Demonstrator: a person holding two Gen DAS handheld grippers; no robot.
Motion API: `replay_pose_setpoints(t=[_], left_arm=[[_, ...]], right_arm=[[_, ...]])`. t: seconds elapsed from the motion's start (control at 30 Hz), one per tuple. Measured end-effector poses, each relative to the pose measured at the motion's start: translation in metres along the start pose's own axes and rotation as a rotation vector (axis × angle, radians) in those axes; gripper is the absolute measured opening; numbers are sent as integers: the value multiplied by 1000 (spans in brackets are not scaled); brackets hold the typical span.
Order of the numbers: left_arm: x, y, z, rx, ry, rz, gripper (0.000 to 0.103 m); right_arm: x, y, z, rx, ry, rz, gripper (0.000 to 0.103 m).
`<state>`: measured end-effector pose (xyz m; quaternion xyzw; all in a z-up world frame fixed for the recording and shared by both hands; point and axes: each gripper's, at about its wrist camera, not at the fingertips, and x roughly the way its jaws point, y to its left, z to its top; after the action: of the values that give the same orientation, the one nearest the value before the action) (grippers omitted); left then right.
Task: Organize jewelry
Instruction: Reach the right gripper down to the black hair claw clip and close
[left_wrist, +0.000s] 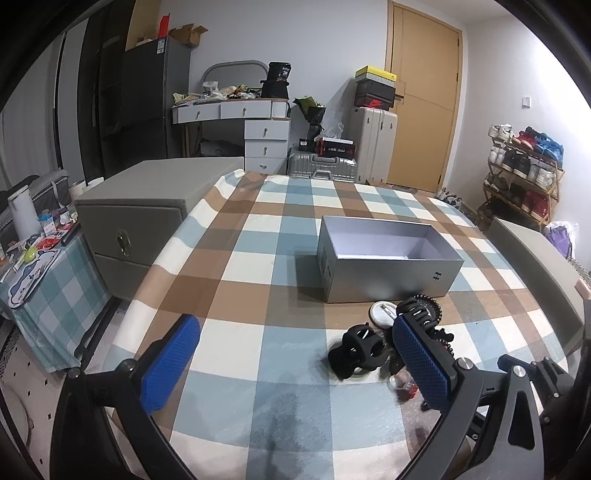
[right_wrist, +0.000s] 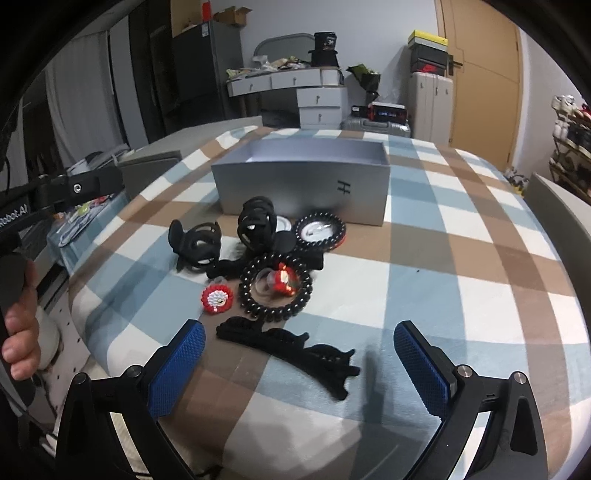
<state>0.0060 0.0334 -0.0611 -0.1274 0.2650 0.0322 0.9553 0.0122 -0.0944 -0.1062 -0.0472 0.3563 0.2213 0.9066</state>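
An open silver box (right_wrist: 303, 188) stands on the checked tablecloth; it also shows in the left wrist view (left_wrist: 388, 266). In front of it lies a pile of accessories: black claw clips (right_wrist: 195, 242) (right_wrist: 258, 221), a black bead bracelet (right_wrist: 275, 288) around a red charm, another bead ring (right_wrist: 320, 230) around a white badge, a red-and-white round piece (right_wrist: 217, 298), and a long black clip (right_wrist: 291, 350). My right gripper (right_wrist: 299, 363) is open, just above the long clip. My left gripper (left_wrist: 295, 360) is open, left of a claw clip (left_wrist: 356, 349).
A grey drawer chest (left_wrist: 136, 221) stands left of the table. A cluttered side table (left_wrist: 33, 254) sits further left. A grey chair back (left_wrist: 535, 258) is at the right edge. Suitcases, a desk and a shoe rack stand behind.
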Motion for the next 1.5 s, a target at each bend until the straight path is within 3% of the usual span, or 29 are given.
replay_pose_setpoints(t=[0.23, 0.43, 0.6, 0.87, 1.23, 1.5], left_arm=[[1, 4, -2, 19, -5, 5, 102], [4, 7, -5, 16, 18, 7, 102], [5, 10, -7, 13, 27, 9, 102], [8, 16, -9, -1, 54, 14, 102], [18, 27, -11, -35, 137, -10, 102], [29, 29, -14, -66, 223, -111, 102]], right_arm=[[20, 12, -6, -26, 54, -64, 103], [19, 11, -9, -14, 22, -107, 101], [15, 13, -10, -36, 0, -91, 86], [11, 16, -9, -72, -26, -58, 38], [2, 16, -13, -101, -47, 4, 25], [-10, 6, -18, -61, -68, 79, 24]])
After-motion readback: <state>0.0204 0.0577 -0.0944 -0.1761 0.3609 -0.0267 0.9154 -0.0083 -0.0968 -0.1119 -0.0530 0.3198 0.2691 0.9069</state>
